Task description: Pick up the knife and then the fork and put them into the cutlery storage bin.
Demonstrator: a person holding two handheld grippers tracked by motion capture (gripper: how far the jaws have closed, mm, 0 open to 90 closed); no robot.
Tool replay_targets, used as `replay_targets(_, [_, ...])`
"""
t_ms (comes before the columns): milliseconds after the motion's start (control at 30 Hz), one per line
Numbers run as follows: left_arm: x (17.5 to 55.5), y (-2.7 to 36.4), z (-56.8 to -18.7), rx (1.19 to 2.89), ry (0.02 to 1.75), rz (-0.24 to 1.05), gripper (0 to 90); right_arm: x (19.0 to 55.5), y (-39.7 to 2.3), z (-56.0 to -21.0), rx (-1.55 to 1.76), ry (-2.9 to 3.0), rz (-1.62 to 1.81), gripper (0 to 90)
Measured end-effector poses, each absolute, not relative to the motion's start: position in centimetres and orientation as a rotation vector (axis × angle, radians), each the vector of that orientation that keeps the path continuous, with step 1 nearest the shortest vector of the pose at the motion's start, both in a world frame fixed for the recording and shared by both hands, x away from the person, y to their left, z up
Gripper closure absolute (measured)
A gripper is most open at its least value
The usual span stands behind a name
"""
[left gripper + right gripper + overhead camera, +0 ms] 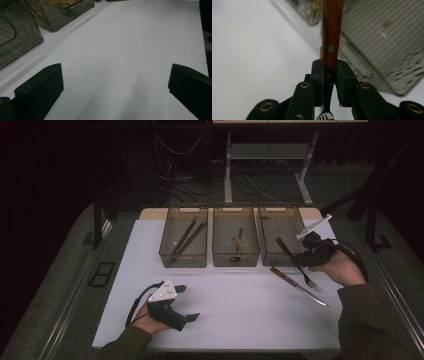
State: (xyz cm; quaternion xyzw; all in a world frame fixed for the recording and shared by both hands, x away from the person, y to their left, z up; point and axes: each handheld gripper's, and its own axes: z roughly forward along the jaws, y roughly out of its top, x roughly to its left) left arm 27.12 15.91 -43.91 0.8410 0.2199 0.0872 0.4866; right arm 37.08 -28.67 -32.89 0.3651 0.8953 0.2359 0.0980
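My right gripper [306,251] was clamped on the wooden handle of the fork [295,261], lifted off the white table [225,295] beside the rightmost bin [280,235], seemingly for sorting. A knife [298,286] lay nearer. My left gripper [182,302] rested near-left, jaws apart and empty.

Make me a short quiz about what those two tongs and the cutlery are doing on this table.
1. True or false: the right tongs grip a wood-handled fork.
2. How many clear bins stand in the row at the back of the table?
3. Which lies loose on the table: A) a spoon, B) a knife, C) a cup?

Key:
1. True; the jaws pinch its wooden handle.
2. Three.
3. B; it lies beside the right hand, while the left tongs stand open, holding nothing.
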Motion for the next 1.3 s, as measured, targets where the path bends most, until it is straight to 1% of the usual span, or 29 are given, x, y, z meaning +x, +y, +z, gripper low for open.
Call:
replay_targets(367, [27.1, 16.0, -43.9, 2.040, 0.538, 0.213, 0.0, 39.4, -30.1, -29.3, 1.156, 2.482, 0.868, 77.6])
replay_targets(700, [27.2, 16.1, -43.8, 2.036, 0.539, 0.212, 0.0, 42.8, -31.5, -28.4, 1.228, 2.301, 1.011, 77.5])
replay_targets(933, [27.4, 16.5, -43.8, 2.023, 0.530, 0.214, 0.0, 44.8, -32.1, -29.4, 1.275, 2.195, 1.065, 77.5])
replay_targets(1300, [28.0, 17.3, -43.7, 2.001, 0.525, 0.212, 0.0, 46.9, -31.6, -33.6, 1.341, 2.197, 1.025, 77.5])
